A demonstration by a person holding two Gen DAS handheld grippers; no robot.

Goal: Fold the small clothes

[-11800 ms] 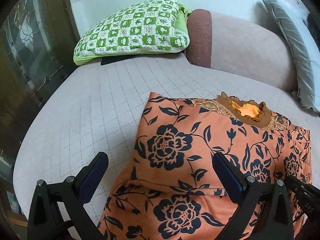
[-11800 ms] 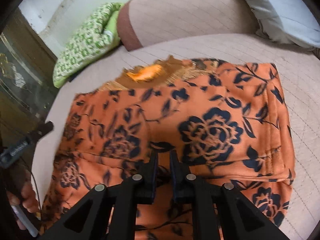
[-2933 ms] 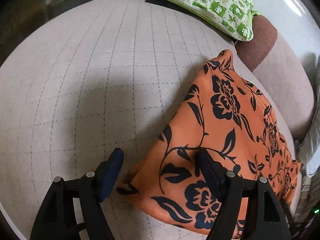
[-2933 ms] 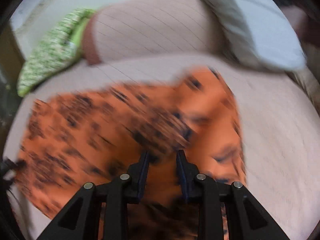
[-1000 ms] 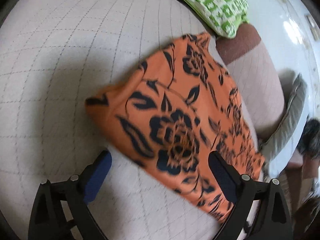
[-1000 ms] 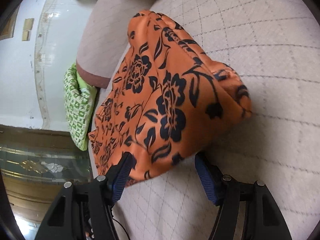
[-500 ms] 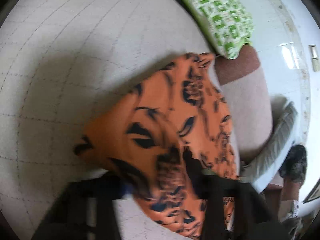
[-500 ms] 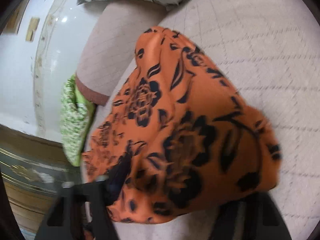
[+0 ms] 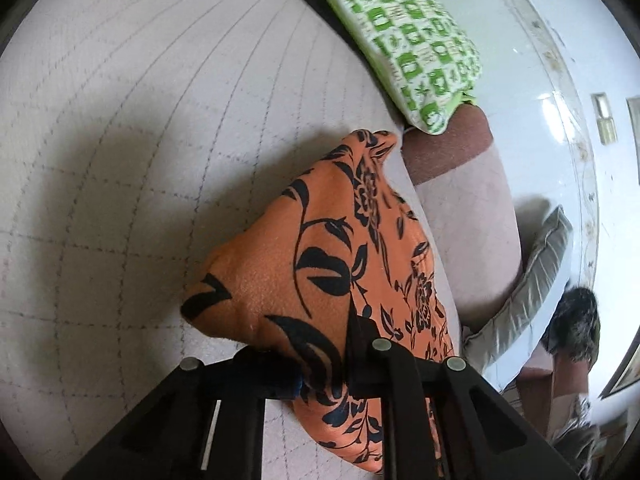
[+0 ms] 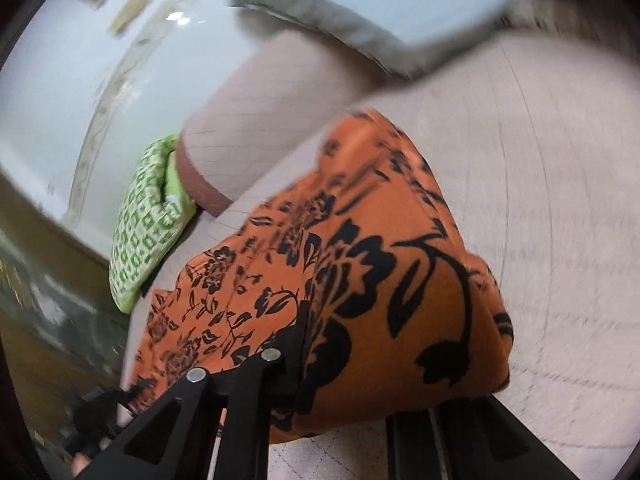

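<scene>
Whereas both grippers straddled the garment (image 9: 320,264) agape a second ago, left gripper (image 9: 320,372) and right gripper (image 10: 344,392) now pinch opposite ends on the bed (image 9: 120,160); lift or final fold likely.

Left gripper (image 9: 324,364) closed on near end of folded orange floral garment (image 9: 320,264), fabric pinched between both fingers. Garment bunched and lifted at gripped end, casting shadow on quilted beige sofa seat (image 9: 120,140) to left. Far end of garment reaching toward brown-trimmed sofa backrest (image 9: 460,200), tip near green-and-white checked cushion (image 9: 404,36). Checked cushion lying at rear of seat, against pale glossy wall (image 9: 540,40). Grey cushion (image 9: 528,292) leaning on backrest at right. Dark fuzzy item at far right edge, too blurred to identify.
</scene>
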